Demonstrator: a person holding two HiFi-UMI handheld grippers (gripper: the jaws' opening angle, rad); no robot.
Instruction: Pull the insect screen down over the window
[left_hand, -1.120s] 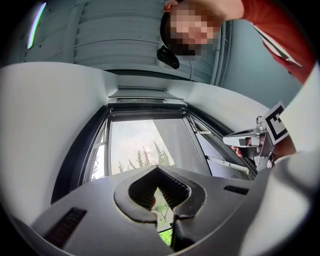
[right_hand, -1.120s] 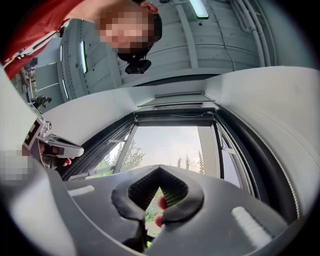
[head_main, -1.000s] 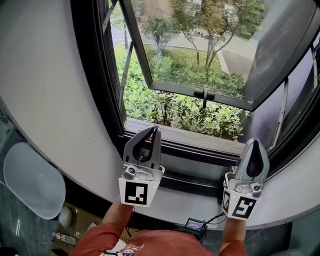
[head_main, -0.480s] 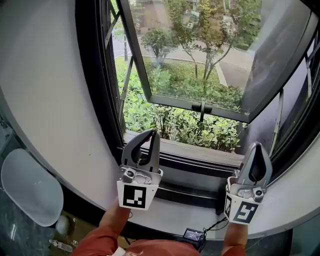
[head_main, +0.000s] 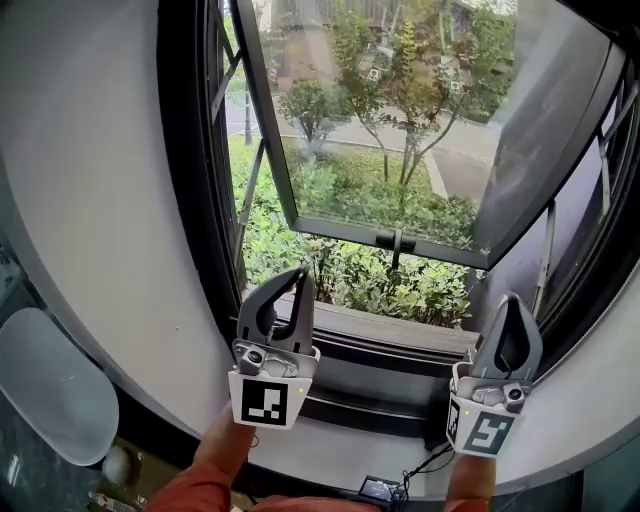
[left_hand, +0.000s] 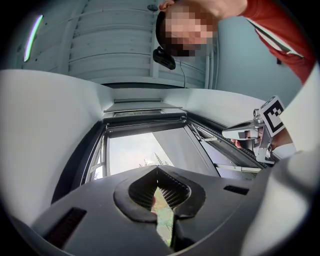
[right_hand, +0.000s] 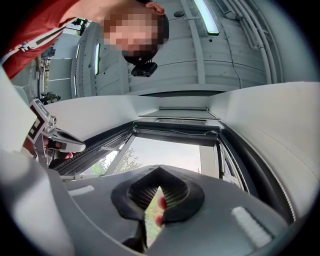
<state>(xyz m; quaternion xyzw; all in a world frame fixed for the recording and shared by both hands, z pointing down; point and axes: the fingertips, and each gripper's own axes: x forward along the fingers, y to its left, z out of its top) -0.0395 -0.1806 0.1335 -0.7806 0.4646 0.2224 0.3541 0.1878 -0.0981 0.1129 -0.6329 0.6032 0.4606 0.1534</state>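
Observation:
The window has a dark frame, and its glass sash is swung outward over green shrubs. Seen from below, a dark housing runs along the top of the opening; no screen hangs over the opening. My left gripper points up in front of the sill's left part, shut, with nothing in it. The right gripper stands by the sill's right end, also shut and holding nothing. In each gripper view the jaws meet at their tips, with the other gripper off to the side.
The dark sill lies just beyond both grippers. A sash handle hangs at the middle of the sash's lower rail. White curved wall flanks the window. A pale oval object sits lower left, a small black device with a cable below.
Both grippers have risen a little in front of the sill and stay shut. The head view has tilted up, showing more of the window's upper part.

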